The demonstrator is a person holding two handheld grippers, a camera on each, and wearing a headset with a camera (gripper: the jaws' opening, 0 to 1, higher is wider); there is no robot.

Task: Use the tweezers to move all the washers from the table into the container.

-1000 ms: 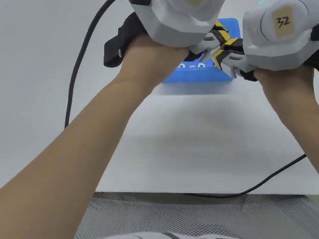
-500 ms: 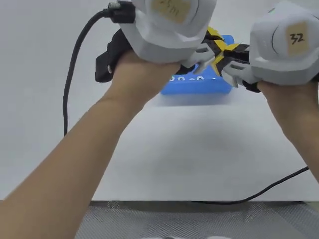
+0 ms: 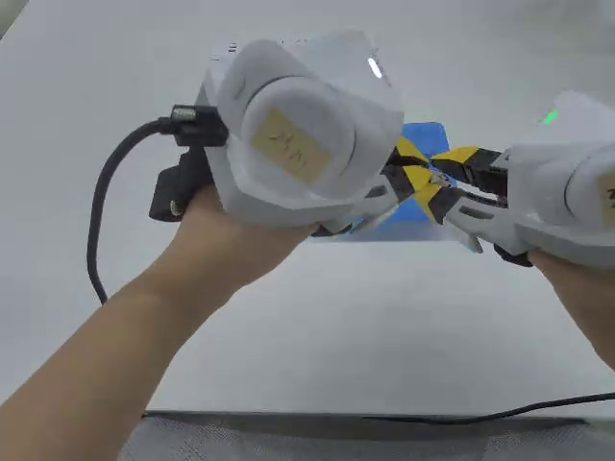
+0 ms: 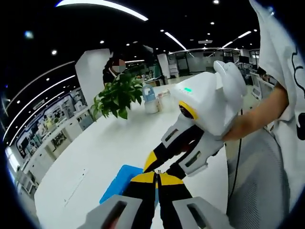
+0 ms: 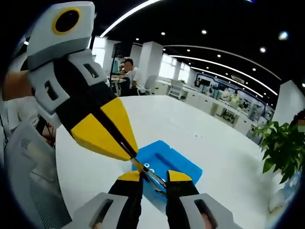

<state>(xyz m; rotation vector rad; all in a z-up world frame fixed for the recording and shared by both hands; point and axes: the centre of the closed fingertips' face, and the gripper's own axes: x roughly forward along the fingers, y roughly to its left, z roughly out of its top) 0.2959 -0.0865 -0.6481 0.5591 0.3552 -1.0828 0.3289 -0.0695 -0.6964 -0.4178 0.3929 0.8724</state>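
We count two grippers, one pair of tweezers (image 5: pixel 159 184) and one blue container (image 5: pixel 178 167). A few small pale washers (image 5: pixel 146 166) lie in the container, too small to count.

The left gripper (image 4: pixel 156 179) has its jaws pressed together. The upper end of the tweezers meets their tip, but we cannot tell whether it is pinched.

The right gripper (image 5: pixel 154 175) has its jaws a little apart with the tweezers lying in the gap. We cannot tell whether they grip.

In the right gripper view the long axis of the tweezers runs diagonally, from the left gripper's tip down into the right gripper's gap, above the container.

The container sits on a plain white table (image 5: pixel 200 138). We note two black cables (image 3: pixel 101 221) and a potted plant (image 4: pixel 116 95). The room is an open office with strip lights, columns and desks.
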